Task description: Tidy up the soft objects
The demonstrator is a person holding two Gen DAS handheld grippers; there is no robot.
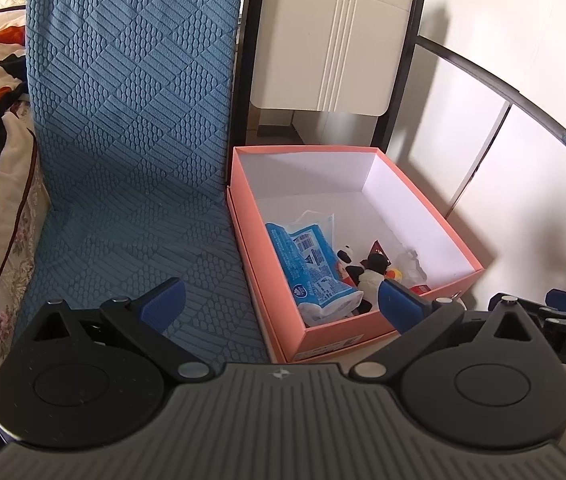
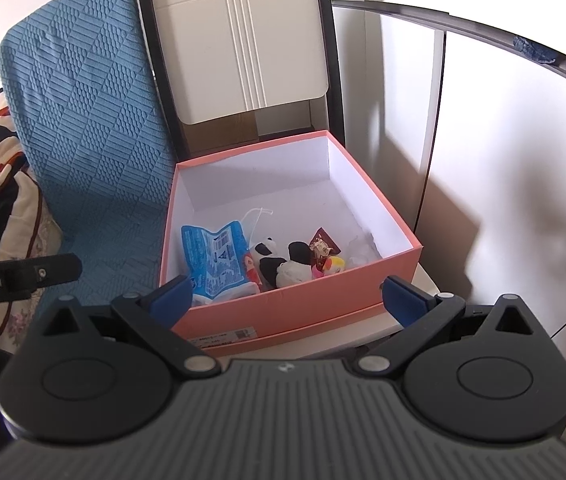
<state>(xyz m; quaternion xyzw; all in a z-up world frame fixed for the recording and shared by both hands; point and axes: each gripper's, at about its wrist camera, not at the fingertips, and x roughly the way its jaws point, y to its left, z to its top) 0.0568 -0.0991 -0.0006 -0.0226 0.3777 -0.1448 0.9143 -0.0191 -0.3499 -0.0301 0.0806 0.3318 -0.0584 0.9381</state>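
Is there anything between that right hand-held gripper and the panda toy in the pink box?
Yes: the pink box's near wall stands between the open right hand-held gripper and the panda toy. The box has no lid on, so nothing visible blocks the way in from above.

We count one pink box [image 2: 283, 312], one blue packet [image 2: 219, 264] inside it, two panda plush toys [image 2: 269, 262], one small colourful toy [image 2: 329, 266], and one blue cushion [image 2: 83, 120].
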